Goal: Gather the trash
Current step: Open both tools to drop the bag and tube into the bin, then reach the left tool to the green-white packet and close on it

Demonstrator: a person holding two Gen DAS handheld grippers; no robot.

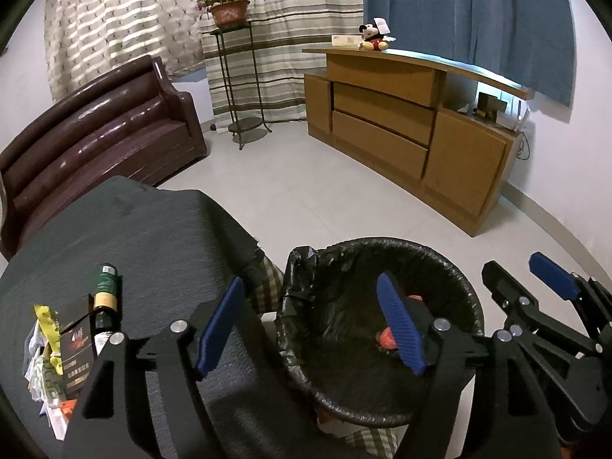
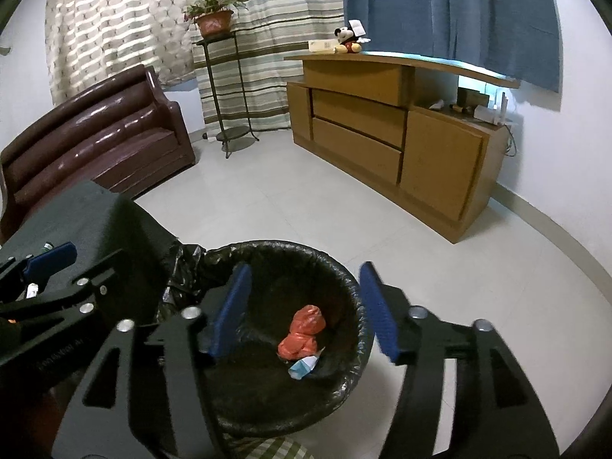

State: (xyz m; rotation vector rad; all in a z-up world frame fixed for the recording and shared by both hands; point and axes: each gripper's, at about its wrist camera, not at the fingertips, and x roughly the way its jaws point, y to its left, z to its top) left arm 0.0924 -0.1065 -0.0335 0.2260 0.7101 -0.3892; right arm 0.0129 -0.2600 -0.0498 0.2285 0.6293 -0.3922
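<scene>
- The left claw (image 1: 310, 321) stands wide open with nothing between its blue pads, low in the middle of the left wrist view, above the gap between the table (image 1: 160, 229) and the trash bin (image 1: 451, 267).
- The right claw (image 2: 306, 310) is also spread wide and empty, hanging over the bin's mouth at the bottom centre of its own view.
- The bin, lined with a black bag, sits on the floor just beside the dark-covered table.
- An orange crumpled wrapper (image 2: 302, 332) lies at the bottom of the bin, with a small pale blue-white scrap (image 2: 304, 367) touching its lower edge; what that scrap is stays unclear.
- At lower left of the left wrist view, more litter rests on the table: a green-labelled bottle (image 1: 105, 290), a dark packet (image 1: 78, 352) and yellow-white wrappers (image 1: 44, 348).
</scene>
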